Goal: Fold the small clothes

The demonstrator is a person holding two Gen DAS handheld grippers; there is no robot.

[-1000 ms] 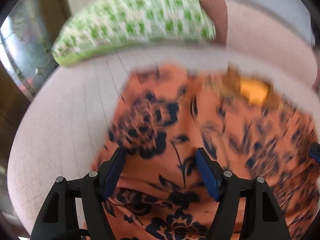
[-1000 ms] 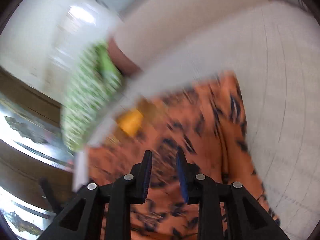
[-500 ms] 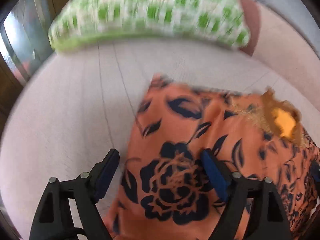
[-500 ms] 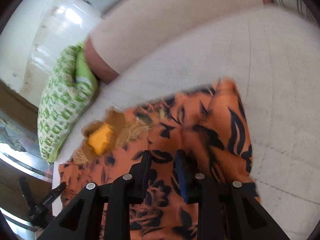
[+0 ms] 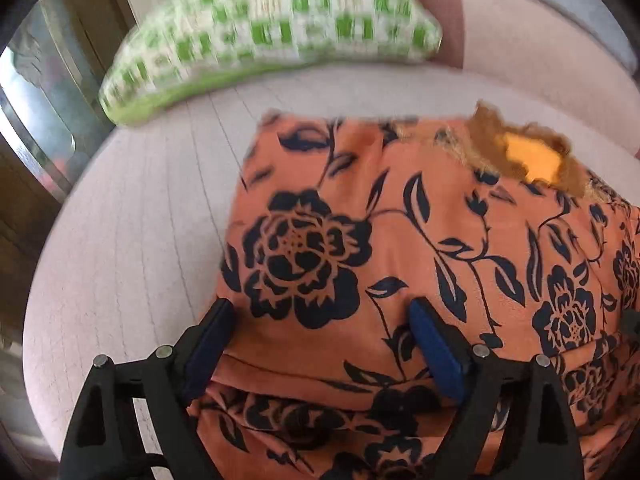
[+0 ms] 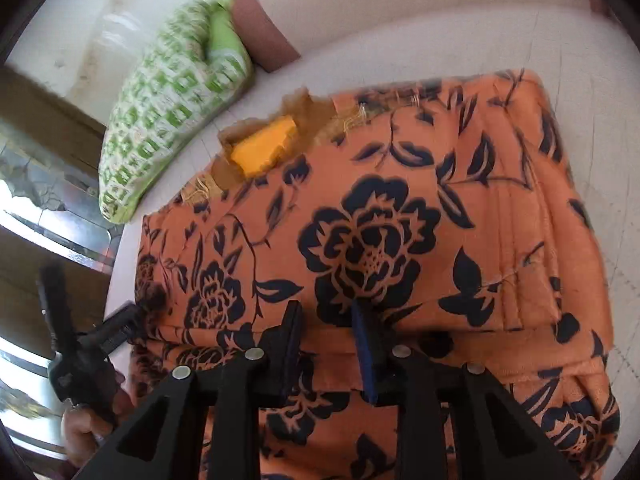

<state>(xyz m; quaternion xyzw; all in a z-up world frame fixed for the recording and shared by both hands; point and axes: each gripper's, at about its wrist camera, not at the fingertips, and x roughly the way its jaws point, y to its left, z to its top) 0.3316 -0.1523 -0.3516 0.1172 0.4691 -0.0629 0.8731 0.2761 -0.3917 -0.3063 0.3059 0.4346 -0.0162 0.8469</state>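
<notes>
A pale pinkish sofa seat (image 5: pixel 132 240) with faint stitched lines carries the orange garment (image 5: pixel 400 248) printed with dark navy flowers; it lies partly folded, an upper layer ending in an edge near the grippers over a lower layer. At the garment's far edge sits a brown frayed patch with a yellow label (image 5: pixel 532 156). Beyond the garment, a green-and-white checked cushion (image 5: pixel 272 28) leans against the backrest (image 6: pixel 360 4) (a reddish-brown cushion (image 6: pixel 260 36) is tucked beside it). Left of the garment stands dark wooden furniture with glass (image 6: pixel 44 184). The left gripper (image 5: pixel 320 320) is spread wide over the fold edge, gripping nothing. The right gripper (image 6: pixel 326 316) is narrowly parted; whether it pinches cloth I cannot tell.
</notes>
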